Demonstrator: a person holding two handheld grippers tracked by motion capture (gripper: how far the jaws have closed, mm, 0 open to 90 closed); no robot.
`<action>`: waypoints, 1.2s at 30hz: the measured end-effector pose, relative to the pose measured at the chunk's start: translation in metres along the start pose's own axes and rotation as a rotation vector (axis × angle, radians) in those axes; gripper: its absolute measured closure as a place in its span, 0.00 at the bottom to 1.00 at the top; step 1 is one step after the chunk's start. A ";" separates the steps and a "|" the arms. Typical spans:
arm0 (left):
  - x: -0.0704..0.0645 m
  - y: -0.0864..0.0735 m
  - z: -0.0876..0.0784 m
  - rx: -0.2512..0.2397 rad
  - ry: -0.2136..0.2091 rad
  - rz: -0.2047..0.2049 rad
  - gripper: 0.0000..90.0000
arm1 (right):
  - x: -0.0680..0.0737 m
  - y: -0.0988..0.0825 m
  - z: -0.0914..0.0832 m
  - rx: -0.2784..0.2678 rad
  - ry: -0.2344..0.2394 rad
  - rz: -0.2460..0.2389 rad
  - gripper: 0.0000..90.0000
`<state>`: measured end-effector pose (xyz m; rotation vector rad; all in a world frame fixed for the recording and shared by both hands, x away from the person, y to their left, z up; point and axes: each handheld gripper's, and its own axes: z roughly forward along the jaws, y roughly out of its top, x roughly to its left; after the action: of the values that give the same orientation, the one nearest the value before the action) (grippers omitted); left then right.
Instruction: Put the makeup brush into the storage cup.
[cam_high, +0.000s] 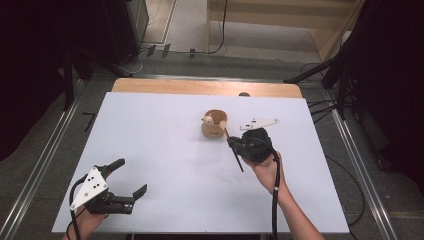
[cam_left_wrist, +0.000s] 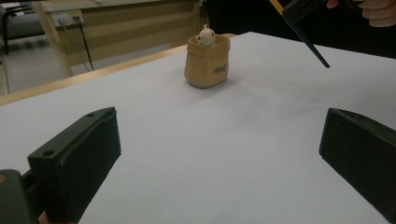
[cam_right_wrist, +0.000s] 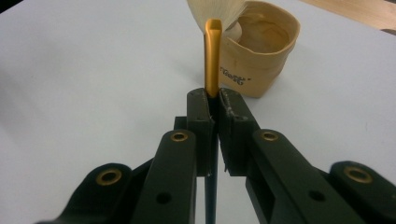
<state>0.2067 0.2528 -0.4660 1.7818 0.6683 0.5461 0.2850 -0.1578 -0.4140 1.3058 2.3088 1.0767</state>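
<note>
A tan pouch-shaped holder (cam_high: 215, 125) stands upright near the table's middle, with a small pale figure (cam_high: 208, 119) peeking over its rim. My right gripper (cam_high: 231, 141) is shut on a brush just right of the holder. In the right gripper view the jaws (cam_right_wrist: 215, 100) pinch the brush's gold ferrule (cam_right_wrist: 213, 56). Its white bristles (cam_right_wrist: 217, 11) are up by the holder (cam_right_wrist: 261, 51) rim, and the dark handle (cam_high: 239, 161) slants back toward the person. My left gripper (cam_high: 134, 175) rests open at the near left corner. In its own view (cam_left_wrist: 217, 158) nothing lies between the jaws, and the holder (cam_left_wrist: 208, 65) stands far ahead.
The white table top (cam_high: 150, 130) has a wooden strip (cam_high: 200, 87) along its far edge. Beyond it are grey floor, cables and a wooden shelf unit (cam_high: 280, 20). Metal rails (cam_high: 45, 155) run along both sides of the table.
</note>
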 end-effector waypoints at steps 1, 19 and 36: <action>0.000 0.000 0.000 0.001 0.001 0.000 0.00 | 0.000 0.000 0.000 -0.006 -0.001 0.003 0.94; 0.000 0.000 0.000 0.005 -0.002 0.001 0.00 | -0.004 0.001 -0.005 -0.075 -0.033 -0.003 0.94; 0.000 0.000 0.000 0.007 -0.003 0.001 0.00 | -0.003 0.008 -0.005 -0.157 -0.065 0.003 0.94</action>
<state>0.2068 0.2524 -0.4663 1.7895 0.6678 0.5429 0.2892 -0.1599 -0.4049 1.2655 2.1297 1.1720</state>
